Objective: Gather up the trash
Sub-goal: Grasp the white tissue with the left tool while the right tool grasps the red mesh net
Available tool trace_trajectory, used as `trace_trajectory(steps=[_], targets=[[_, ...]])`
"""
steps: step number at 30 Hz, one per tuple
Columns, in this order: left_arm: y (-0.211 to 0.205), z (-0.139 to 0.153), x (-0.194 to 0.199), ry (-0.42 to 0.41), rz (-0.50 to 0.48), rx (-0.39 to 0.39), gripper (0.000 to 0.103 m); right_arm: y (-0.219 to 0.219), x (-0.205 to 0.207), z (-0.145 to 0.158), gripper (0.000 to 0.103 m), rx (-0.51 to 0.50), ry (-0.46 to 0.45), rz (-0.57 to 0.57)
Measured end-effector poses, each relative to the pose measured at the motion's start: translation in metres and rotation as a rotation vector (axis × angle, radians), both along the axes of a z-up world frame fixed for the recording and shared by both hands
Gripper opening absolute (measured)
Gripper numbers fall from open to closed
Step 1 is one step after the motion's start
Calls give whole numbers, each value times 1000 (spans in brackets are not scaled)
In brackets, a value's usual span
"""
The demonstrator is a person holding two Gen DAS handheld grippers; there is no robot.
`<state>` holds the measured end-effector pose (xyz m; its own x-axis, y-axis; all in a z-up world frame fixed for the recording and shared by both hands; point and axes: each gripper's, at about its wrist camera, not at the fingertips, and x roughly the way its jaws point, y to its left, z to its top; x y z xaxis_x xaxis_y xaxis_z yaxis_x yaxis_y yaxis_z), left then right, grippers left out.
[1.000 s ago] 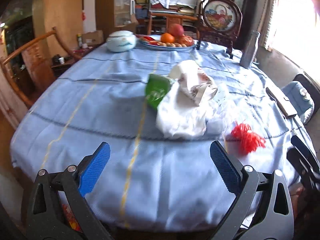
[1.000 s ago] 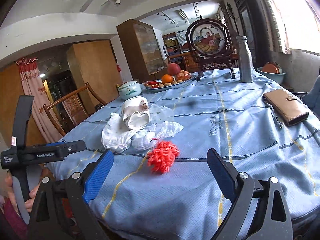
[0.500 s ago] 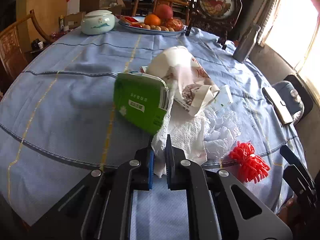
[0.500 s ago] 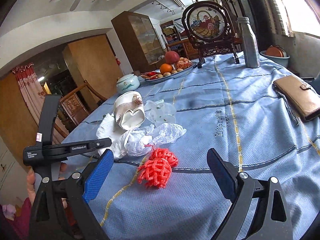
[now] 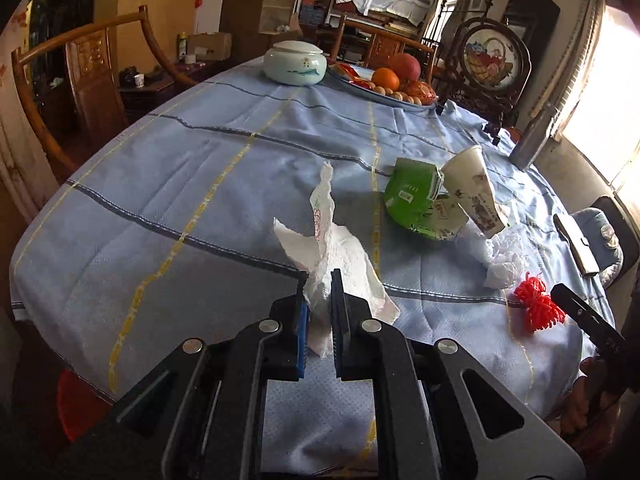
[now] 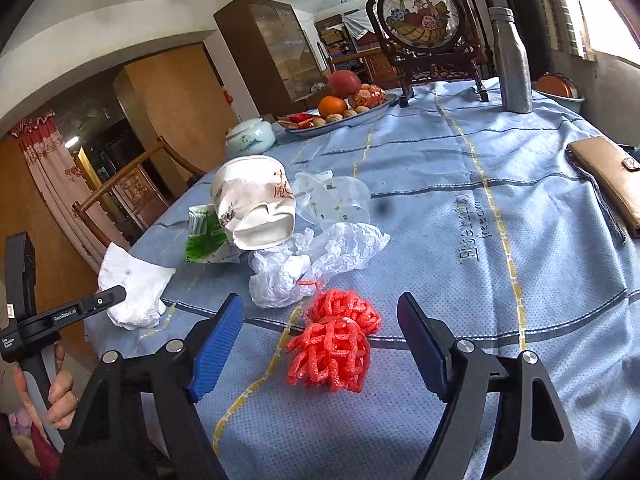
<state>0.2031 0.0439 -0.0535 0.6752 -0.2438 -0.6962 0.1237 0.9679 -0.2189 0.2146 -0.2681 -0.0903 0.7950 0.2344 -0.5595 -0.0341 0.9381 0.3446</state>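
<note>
My left gripper [image 5: 318, 300] is shut on a crumpled white paper towel [image 5: 332, 248] and holds it up off the blue tablecloth; the towel also shows in the right wrist view [image 6: 134, 288]. My right gripper [image 6: 320, 340] is open, its jaws on either side of a red foam net [image 6: 334, 342], which lies on the cloth [image 5: 538, 306]. Behind it lie crumpled clear plastic [image 6: 312, 260], a crushed paper cup [image 6: 254, 208] and a green carton [image 6: 204, 236]. The cup [image 5: 474, 188] and carton [image 5: 414, 196] lie right of the towel.
A fruit plate [image 6: 340, 114], a ceramic jar [image 5: 295, 62], a framed basket picture [image 6: 420, 12], a metal bottle [image 6: 512, 60] and a brown wallet [image 6: 612, 178] sit on the round table. Wooden chairs [image 5: 86, 80] stand at the left.
My left gripper closed on the paper towel and pulled it back and left, away from the cup and carton. My right gripper moved forward and down around the red net.
</note>
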Motion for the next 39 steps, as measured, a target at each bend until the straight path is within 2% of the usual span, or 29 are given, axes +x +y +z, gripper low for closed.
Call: trace_trajectory(steps=[1, 2, 3, 4, 5, 7, 9, 12, 17, 18, 19, 22, 29, 36, 39], targets=[[0, -2, 0, 3, 1, -3, 12, 3, 2, -4, 78, -17, 20, 5], [1, -5, 0, 4, 7, -2, 13, 6, 5, -7, 72, -35, 38, 11], [3, -6, 0, 7, 10, 1, 15, 11, 7, -11, 44, -57, 54, 24], [4, -7, 1, 10, 13, 3, 21, 13, 8, -13, 26, -65, 62, 36], [5, -9, 1, 13, 16, -1, 27, 13, 5, -13, 26, -53, 41, 24], [9, -10, 2, 21, 36, -7, 62, 11, -3, -8, 26, -41, -7, 0], [15, -10, 2, 15, 61, -20, 71, 10, -10, -2, 26, -22, -46, 2], [17, -10, 7, 19, 70, -26, 73, 12, -13, 3, 26, -28, -59, 19], [5, -20, 18, 63, 46, -17, 69, 17, -10, -2, 27, -28, -42, 45], [3, -20, 17, 59, 39, -18, 57, 19, -9, -4, 28, -31, -32, 50], [0, -19, 15, 56, 13, -29, 36, 20, -8, -7, 28, -34, -20, 52], [-2, -13, 8, 31, 0, -17, 14, 22, -6, -14, 28, -32, 7, 60], [20, 14, -21, -61, 50, -1, 12, 24, -10, -14, 31, -36, 3, 64], [51, 24, -37, -79, 130, -7, 12, 26, -20, -7, 29, -21, -47, 76], [51, 18, -35, -41, 107, -29, 12, 26, -25, 0, 29, -23, -73, 80]])
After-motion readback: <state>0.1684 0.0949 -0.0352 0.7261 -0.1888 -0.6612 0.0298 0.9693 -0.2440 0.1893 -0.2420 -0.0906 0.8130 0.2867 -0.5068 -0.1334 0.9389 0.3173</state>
